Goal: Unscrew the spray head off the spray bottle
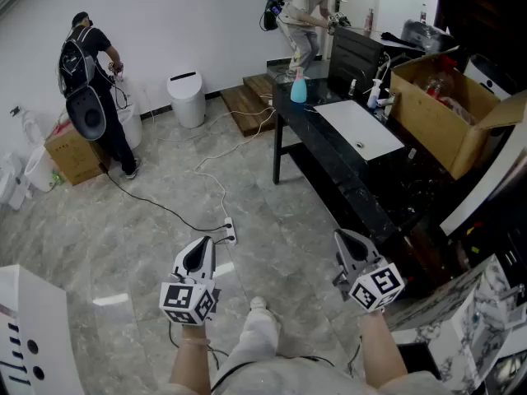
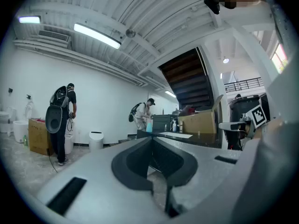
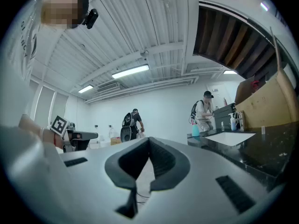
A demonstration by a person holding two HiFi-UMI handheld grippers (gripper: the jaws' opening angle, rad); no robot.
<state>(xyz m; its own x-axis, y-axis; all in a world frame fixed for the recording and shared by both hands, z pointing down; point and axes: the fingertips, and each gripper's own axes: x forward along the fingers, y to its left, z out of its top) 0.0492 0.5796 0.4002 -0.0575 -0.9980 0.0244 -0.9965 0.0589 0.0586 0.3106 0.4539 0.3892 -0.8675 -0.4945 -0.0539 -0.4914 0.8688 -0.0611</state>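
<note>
A light blue spray bottle (image 1: 298,87) stands at the far end of the black table (image 1: 329,156). It appears small in the left gripper view (image 2: 149,124) and in the right gripper view (image 3: 195,130). A smaller white-topped bottle (image 1: 375,96) stands near the cardboard box. Both grippers are held low over the floor, far from the table's bottles. My left gripper (image 1: 204,245) (image 2: 152,140) is shut with nothing between its jaws. My right gripper (image 1: 341,237) (image 3: 149,141) is shut too and holds nothing.
A white sheet (image 1: 360,128) lies on the table beside an open cardboard box (image 1: 449,113). One person (image 1: 300,11) bends at the table's far end, another person (image 1: 90,81) stands at the left wall. Cables (image 1: 210,179), a power strip (image 1: 229,235) and a white bin (image 1: 187,99) are on the floor.
</note>
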